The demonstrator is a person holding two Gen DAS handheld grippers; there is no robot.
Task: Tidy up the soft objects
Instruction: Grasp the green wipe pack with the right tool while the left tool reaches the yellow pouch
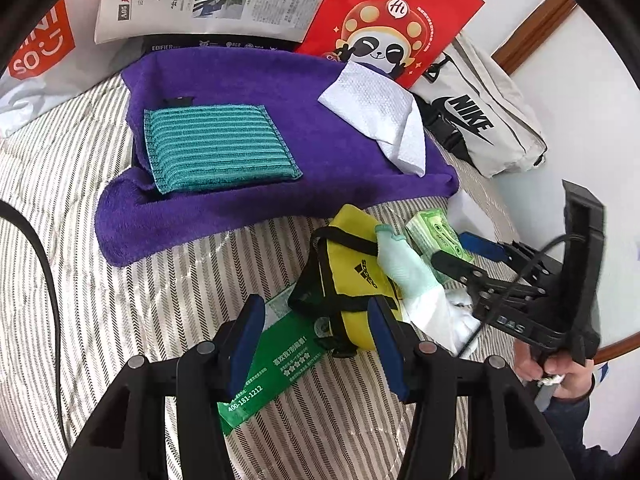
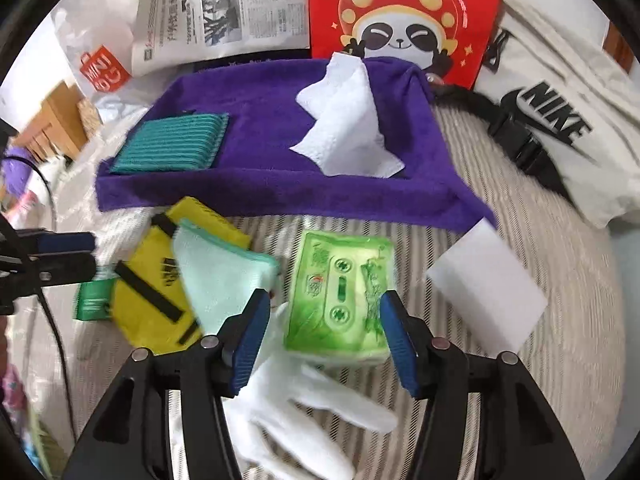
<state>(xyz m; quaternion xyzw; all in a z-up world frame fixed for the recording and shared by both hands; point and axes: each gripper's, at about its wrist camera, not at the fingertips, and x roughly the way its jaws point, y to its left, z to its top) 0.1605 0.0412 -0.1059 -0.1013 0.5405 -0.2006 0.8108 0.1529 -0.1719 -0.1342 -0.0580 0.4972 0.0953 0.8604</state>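
Lying between right tool (image 2: 320, 332) fingers: tissue pack (image 2: 340, 300)

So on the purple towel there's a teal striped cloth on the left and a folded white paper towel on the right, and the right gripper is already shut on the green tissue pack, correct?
Not quite. The right gripper is open: in the right wrist view its fingers straddle the green tissue pack without clamping it. The rest holds: the teal striped cloth lies left and the white paper towel right on the purple towel.
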